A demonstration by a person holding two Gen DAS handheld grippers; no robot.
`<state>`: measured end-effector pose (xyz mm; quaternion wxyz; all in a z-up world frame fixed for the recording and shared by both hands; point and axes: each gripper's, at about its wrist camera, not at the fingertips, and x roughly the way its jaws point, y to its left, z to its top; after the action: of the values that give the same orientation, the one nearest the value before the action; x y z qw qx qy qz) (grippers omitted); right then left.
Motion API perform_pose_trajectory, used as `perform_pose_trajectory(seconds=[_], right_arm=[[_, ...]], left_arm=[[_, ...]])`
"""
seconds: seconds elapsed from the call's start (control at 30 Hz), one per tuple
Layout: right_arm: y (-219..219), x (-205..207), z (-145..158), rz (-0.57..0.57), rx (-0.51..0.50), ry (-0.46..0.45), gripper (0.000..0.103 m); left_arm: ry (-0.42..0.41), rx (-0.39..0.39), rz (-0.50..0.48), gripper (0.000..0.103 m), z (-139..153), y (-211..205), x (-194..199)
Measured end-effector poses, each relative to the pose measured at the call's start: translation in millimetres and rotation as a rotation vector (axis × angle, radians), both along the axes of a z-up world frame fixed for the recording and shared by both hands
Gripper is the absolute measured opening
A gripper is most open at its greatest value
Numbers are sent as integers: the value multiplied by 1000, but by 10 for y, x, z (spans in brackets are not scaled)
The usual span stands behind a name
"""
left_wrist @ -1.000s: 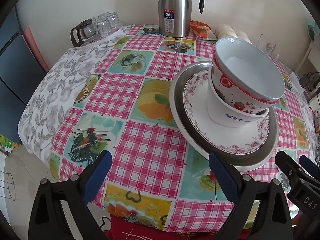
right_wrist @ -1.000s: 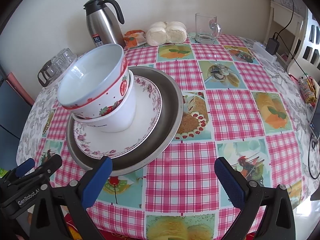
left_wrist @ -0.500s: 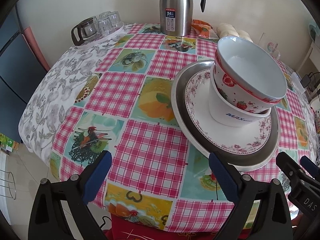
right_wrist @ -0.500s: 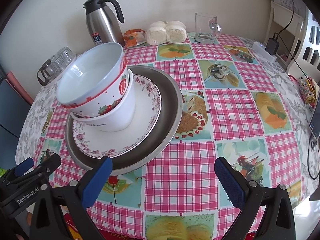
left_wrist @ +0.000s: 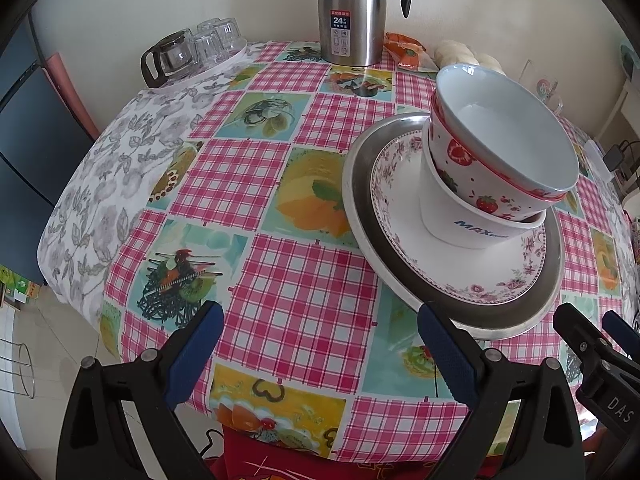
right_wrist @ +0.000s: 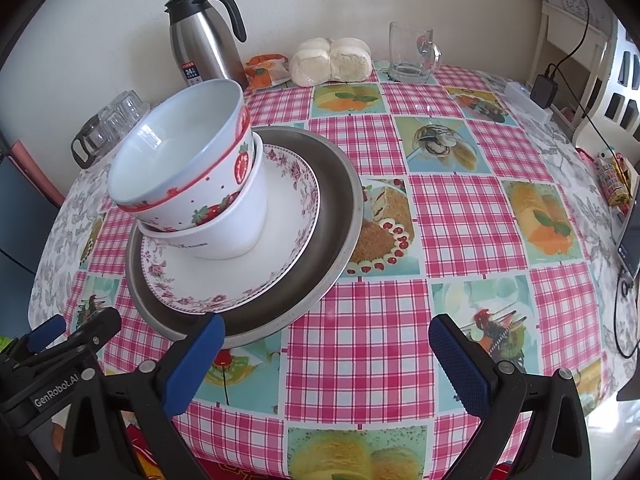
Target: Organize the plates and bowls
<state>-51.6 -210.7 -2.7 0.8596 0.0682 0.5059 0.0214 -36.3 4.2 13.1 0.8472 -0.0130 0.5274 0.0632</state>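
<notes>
A strawberry-print bowl (left_wrist: 504,148) (right_wrist: 188,164) sits tilted inside a plain white bowl (left_wrist: 468,224) (right_wrist: 232,232). Both rest on a floral-rimmed plate (left_wrist: 404,216) (right_wrist: 240,280), which lies in a wide metal plate (left_wrist: 516,312) (right_wrist: 332,216) on the checked tablecloth. My left gripper (left_wrist: 318,344) stands open near the table's front edge, left of the stack, with nothing between its fingers. My right gripper (right_wrist: 326,352) is open too, empty, just in front and to the right of the stack.
At the back stand a steel thermos jug (left_wrist: 352,12) (right_wrist: 204,44), a tray of upturned glasses (left_wrist: 196,52), steamed buns (right_wrist: 330,60), an orange packet (right_wrist: 266,70) and a glass mug (right_wrist: 412,54). A power strip and cables (right_wrist: 532,92) lie at the right edge.
Both grippers have drifted back slightly, staying open. The stack of bowls and plates has not moved.
</notes>
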Motion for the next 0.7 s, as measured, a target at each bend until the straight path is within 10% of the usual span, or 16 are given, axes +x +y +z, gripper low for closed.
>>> perform_pose_trajectory(seconds=[0.7], right_arm=[[-2, 13, -35, -7, -8, 23, 103]], left_arm=[[20, -6, 1, 98, -41, -3, 15]])
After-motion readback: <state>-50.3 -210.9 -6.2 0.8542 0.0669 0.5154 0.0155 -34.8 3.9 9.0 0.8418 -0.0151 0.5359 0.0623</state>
